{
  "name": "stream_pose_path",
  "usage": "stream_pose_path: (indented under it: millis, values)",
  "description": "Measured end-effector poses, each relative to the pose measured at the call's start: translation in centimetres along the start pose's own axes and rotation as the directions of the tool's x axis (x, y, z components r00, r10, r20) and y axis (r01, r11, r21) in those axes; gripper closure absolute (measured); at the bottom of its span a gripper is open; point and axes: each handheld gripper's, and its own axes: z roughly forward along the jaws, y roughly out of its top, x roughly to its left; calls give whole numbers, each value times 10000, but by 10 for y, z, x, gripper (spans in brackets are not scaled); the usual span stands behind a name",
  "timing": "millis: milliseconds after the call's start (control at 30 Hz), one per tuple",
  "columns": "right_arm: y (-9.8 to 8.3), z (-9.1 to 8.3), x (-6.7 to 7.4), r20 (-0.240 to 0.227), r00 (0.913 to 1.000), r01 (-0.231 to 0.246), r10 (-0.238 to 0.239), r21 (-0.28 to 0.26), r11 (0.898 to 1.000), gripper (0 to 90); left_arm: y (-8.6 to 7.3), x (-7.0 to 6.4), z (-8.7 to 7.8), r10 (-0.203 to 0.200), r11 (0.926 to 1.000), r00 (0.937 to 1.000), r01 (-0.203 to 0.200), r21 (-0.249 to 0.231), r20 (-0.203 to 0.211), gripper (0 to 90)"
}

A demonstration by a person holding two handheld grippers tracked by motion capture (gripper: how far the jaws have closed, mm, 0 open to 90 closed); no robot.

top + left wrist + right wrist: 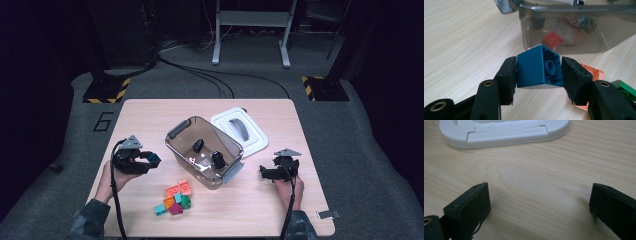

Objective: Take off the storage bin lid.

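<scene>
Right now I have the left gripper (pixel 539 68) clamped on the blue brick (pixel 537 68), lifted clear of the table beside the clear bin (pixel 205 150) for dropping in; my right gripper (pixel 540 202) rests on the table near the white lid (pixel 504 131), jaws wide apart, empty.

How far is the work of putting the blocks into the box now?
Some pieces, one a red block, already lie in the clear box. The left gripper holds a blue block. A cluster of coloured blocks remains on the table; the white lid lies aside.
</scene>
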Motion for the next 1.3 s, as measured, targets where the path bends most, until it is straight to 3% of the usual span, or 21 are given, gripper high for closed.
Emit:
stream_pose_path:
  millis: [300, 700, 1067, 1300]
  values:
    - [0, 0, 0, 2, 10000, -4, 4, 1, 10000, 25, 25, 4, -7, 147, 9999, 9999, -147, -84, -1, 478]
    - [0, 0, 0, 1, 10000, -5, 5, 2, 10000, 25, 61, 2, -5, 444, 9987, 9989, -441, -239, 131, 478]
    - [0, 0, 0, 2, 10000, -4, 4, -1, 10000, 25, 88, -7, 16, 610, 9981, 9971, -611, 11, 464, 478]
    - [0, 0, 0, -2, 10000, -4, 4, 1, 10000, 25, 92, -17, 35, 631, 9971, 9955, -659, 382, 701, 478]
